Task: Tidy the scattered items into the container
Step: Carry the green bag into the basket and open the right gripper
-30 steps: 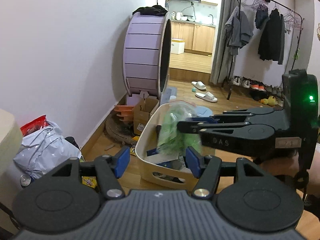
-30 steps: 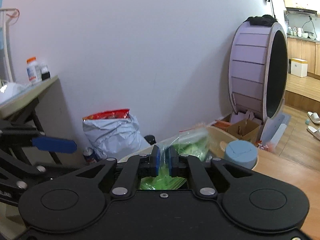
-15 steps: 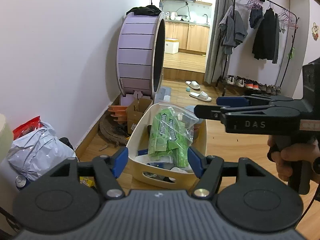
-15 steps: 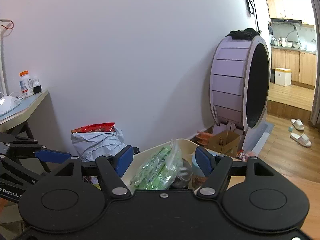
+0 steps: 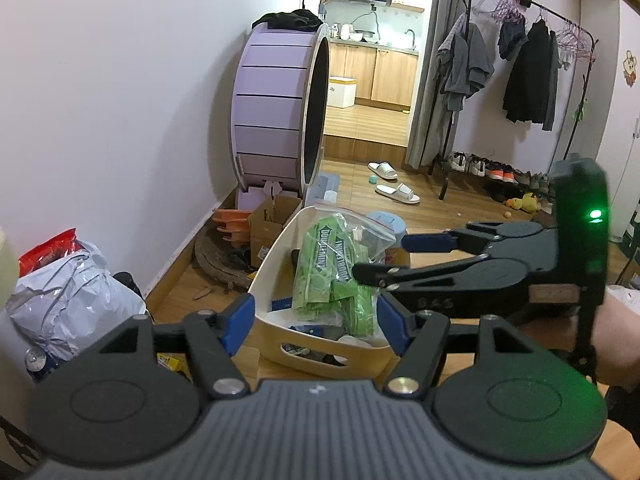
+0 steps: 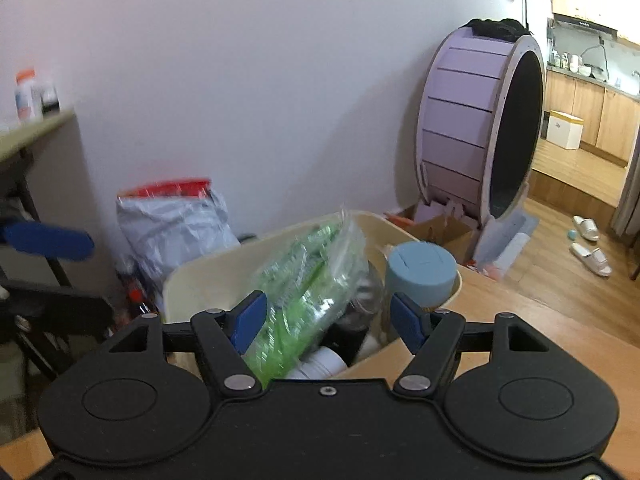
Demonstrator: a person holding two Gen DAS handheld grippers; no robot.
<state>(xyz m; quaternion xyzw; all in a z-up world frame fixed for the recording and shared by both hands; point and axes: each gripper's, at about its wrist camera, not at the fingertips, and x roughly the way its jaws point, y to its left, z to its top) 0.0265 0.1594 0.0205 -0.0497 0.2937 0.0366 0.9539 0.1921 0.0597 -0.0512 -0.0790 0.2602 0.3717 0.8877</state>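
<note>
Left wrist view: cream container (image 5: 280,264) sits mid-frame on the wooden counter (image 5: 452,360), open top up so items drop straight in. Clear zip bag of green gum packs (image 5: 336,264) stands propped inside, leaning on the other contents, sticking above the rim. Right gripper (image 5: 378,256) comes in from frame right, jaws apart, tips just beside the bag, nothing pinched. Left gripper (image 5: 316,322) is open and empty at lower centre; container is just beyond its tips.
</note>
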